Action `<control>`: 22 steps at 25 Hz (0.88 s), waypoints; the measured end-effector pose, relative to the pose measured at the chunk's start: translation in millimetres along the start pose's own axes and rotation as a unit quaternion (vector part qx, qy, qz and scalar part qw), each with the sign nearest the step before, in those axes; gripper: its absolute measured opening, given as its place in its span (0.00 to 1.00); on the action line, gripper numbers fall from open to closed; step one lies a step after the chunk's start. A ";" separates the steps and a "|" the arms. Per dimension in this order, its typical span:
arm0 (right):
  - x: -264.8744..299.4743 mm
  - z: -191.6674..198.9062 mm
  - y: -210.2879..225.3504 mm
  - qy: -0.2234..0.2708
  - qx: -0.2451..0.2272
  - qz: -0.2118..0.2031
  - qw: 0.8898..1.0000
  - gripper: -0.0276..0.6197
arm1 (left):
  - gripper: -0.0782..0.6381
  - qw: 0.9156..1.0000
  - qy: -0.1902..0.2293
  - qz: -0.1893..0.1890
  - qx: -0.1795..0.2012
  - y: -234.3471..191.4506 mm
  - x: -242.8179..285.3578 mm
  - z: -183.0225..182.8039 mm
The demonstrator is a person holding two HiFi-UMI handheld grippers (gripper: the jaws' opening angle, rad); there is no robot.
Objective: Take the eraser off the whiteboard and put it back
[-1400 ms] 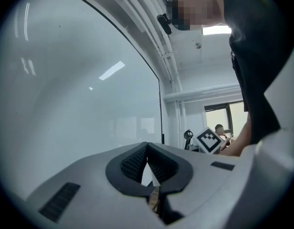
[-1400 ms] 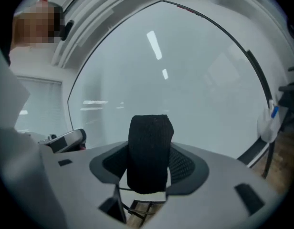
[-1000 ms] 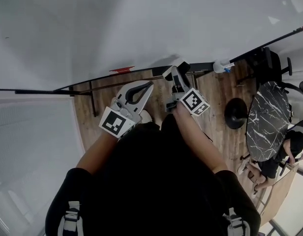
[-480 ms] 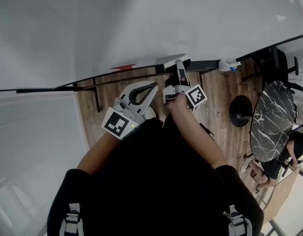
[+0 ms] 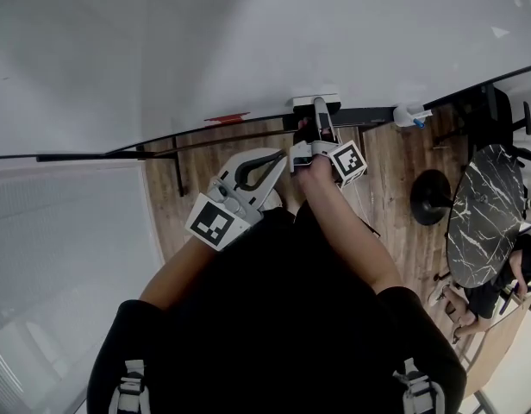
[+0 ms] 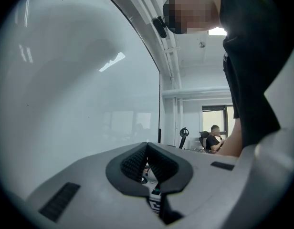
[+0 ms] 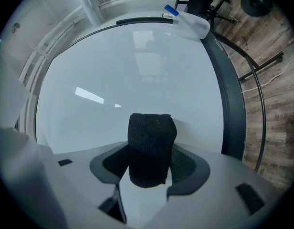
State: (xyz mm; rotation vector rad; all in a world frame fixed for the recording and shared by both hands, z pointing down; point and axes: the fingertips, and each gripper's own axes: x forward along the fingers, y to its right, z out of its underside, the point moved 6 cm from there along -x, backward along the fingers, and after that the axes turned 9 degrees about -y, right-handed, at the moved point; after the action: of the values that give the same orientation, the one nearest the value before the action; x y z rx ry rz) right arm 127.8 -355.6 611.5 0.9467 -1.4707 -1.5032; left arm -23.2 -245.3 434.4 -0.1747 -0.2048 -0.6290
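eraser (image 7: 152, 147) lower, nearer whiteboard tray (image 5: 370, 116)

Head cam: above the person, aimed steeply down. Whiteboard (image 5: 248, 41) fills top of frame, wood floor (image 5: 395, 171) mid-right, person's torso at bottom. Left gripper (image 5: 279, 155) cam: sits on the gripper, looks level along the board, which fills frame left; room beyond at centre-right. Right gripper (image 5: 318, 110) cam: v. close to board, facing it, floor down the right edge. Shared: board in all 3; white bottle (image 7: 187, 25) upper right in head + right gripper views.
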 end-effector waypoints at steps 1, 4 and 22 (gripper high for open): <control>1.3 0.3 0.3 0.000 -0.001 0.000 1.000 0.39 | 0.11 1.000 0.000 -0.001 0.000 -0.6 -0.8 0.2; 2.2 0.2 1.2 -0.005 -0.004 -0.003 1.000 0.39 | 0.11 1.000 -0.002 -0.002 -0.003 -2.8 -3.2 0.0; -50.2 -42.5 -32.2 -0.114 -0.126 0.023 0.985 0.51 | 0.11 1.000 0.010 -0.017 0.000 -27.4 31.9 -12.8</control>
State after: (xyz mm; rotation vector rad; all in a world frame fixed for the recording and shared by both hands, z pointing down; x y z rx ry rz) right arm 185.0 -326.3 576.3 0.6015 -1.4057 -1.7593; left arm -12.6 -287.9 432.4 -0.1661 -0.1894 -0.6653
